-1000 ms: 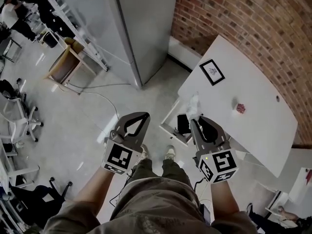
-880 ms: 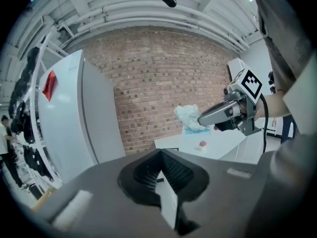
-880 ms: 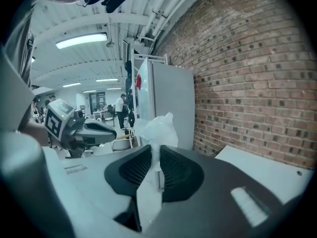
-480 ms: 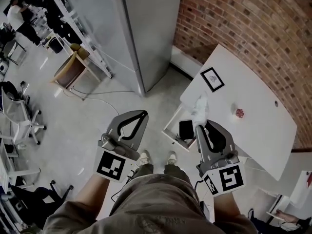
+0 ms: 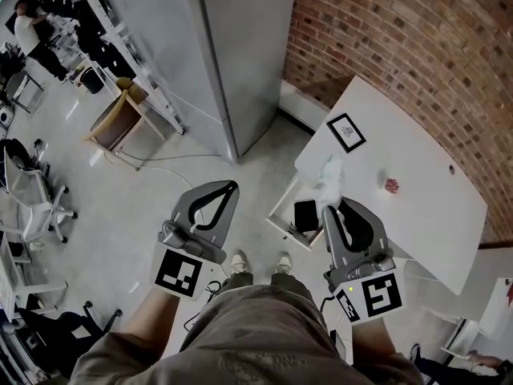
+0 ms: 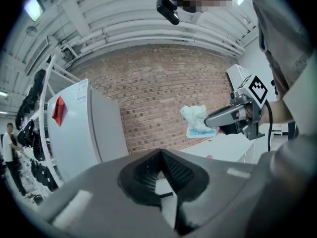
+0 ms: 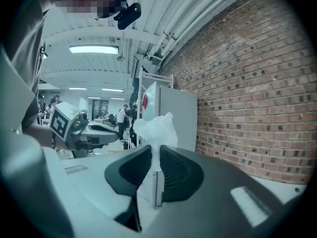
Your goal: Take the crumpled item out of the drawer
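My right gripper [image 5: 329, 208] is shut on a crumpled white item [image 5: 329, 173], which hangs in the air above the open drawer [image 5: 282, 208] at the white table's [image 5: 417, 215] near edge. In the right gripper view the crumpled item [image 7: 156, 127] sticks up from between the jaws of the right gripper [image 7: 154, 150]. The left gripper view shows the same crumpled item [image 6: 197, 120] at the tips of the right gripper [image 6: 210, 123]. My left gripper [image 5: 233, 185] is shut on nothing, out over the floor left of the drawer. Seen from its own camera, the left gripper [image 6: 161, 153] has its tips together.
A black object [image 5: 304, 212] lies in the drawer. On the table are a framed card [image 5: 346, 131] and a small red thing [image 5: 391, 185]. A tall grey cabinet [image 5: 232, 46] stands by the brick wall [image 5: 417, 46]. Office chairs [image 5: 36, 203] and a wooden cart [image 5: 120, 112] are at left.
Both grippers have risen toward the head camera. The crumpled item stayed in the right gripper and now hangs higher above the drawer.
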`<state>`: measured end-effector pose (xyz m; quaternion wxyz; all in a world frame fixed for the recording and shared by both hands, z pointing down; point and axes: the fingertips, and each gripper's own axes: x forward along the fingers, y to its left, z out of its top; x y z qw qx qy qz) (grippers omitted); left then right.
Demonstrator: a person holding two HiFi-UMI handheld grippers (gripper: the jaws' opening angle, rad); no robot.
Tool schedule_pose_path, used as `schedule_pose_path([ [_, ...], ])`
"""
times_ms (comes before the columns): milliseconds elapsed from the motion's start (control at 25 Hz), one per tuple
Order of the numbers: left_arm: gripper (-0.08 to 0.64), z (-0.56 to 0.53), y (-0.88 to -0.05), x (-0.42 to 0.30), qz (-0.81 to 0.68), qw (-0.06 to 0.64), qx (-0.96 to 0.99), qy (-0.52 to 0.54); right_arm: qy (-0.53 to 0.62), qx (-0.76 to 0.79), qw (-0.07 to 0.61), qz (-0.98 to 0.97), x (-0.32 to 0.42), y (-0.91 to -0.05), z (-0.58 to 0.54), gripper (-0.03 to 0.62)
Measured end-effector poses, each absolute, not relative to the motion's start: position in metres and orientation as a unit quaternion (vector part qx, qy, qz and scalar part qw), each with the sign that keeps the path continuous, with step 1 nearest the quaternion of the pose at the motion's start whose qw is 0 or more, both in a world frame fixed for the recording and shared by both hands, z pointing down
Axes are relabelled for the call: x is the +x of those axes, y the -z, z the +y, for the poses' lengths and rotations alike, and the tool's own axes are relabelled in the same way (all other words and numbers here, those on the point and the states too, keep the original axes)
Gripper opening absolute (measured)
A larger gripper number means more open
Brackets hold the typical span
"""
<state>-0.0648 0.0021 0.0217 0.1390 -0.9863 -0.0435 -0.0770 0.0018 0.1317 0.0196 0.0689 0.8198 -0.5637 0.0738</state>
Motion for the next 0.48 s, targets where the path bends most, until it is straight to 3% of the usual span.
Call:
schedule_pose_path([
  [480,0.001,0.0125,-0.0219,-0.0711,-0.046,0.136,-0.987,0.075,-0.077,0.822,0.053,-0.562,-0.0038,-0.0165,0.1392,0.083],
])
